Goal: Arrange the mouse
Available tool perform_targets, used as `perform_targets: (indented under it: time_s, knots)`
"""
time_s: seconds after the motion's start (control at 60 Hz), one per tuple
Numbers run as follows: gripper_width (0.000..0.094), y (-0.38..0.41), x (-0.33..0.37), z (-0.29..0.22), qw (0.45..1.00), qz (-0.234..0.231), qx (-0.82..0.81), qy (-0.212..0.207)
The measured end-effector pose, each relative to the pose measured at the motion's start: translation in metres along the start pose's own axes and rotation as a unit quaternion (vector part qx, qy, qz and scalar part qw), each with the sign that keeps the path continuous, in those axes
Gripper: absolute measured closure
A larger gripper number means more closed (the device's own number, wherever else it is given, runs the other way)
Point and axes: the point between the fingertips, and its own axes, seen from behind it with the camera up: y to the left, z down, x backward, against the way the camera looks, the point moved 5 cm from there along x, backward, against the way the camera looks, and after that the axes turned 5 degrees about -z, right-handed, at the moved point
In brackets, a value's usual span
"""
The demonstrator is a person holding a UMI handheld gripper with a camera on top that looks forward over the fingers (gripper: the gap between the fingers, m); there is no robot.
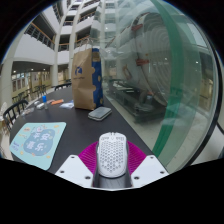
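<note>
A white mouse [111, 154] with a honeycomb-perforated shell sits between my gripper's [111, 157] two fingers, its body pressed by the magenta pads [88, 156] on both sides. It is held above the dark table [70, 128]. A light blue mouse pad [37, 140] with printed patterns lies on the table ahead and to the left of the fingers. A second grey mouse-like object [99, 113] rests on the table further ahead, near a cardboard box.
A tall brown cardboard box [84, 77] with a blue panel stands on the table beyond the fingers. A large curved glass wall with a green rim [180, 80] rises at the right. Small colourful items [45, 100] lie at the table's far left.
</note>
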Motion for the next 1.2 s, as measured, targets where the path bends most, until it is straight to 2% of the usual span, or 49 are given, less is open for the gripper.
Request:
perform_targets:
  time_s: [0.117,0.283,0.383,0.567,0.767,0.8,0.95,1.033,1.05,1.1,1.2]
  knots:
    - [0.0600,0.008,0.019,-0.012,1.000,0.000,-0.020,0.016]
    - [0.0598,0.098,0.073,-0.107,0.997,-0.017,-0.004,-0.081]
    - [0.0597,0.184,0.076,-0.127,0.993,-0.050,-0.025,-0.101]
    - [0.0585,0.286,0.026,-0.063,0.997,-0.049,0.040,-0.041]
    - [0.0551,0.298,-0.006,0.000,0.997,-0.040,0.026,0.053]
    - [0.0530,0.298,-0.005,0.002,0.998,-0.044,0.025,0.041]
    - [0.0388,0.293,-0.003,0.004,0.993,-0.063,0.048,0.084]
    - [0.0080,0.294,0.010,-0.005,0.988,-0.099,0.062,0.098]
    - [0.0064,0.295,0.015,-0.008,0.987,-0.108,0.061,0.097]
    - [0.0091,0.297,0.029,-0.013,0.984,-0.135,0.060,0.097]
    - [0.0079,0.281,0.061,-0.011,0.978,-0.158,0.072,0.112]
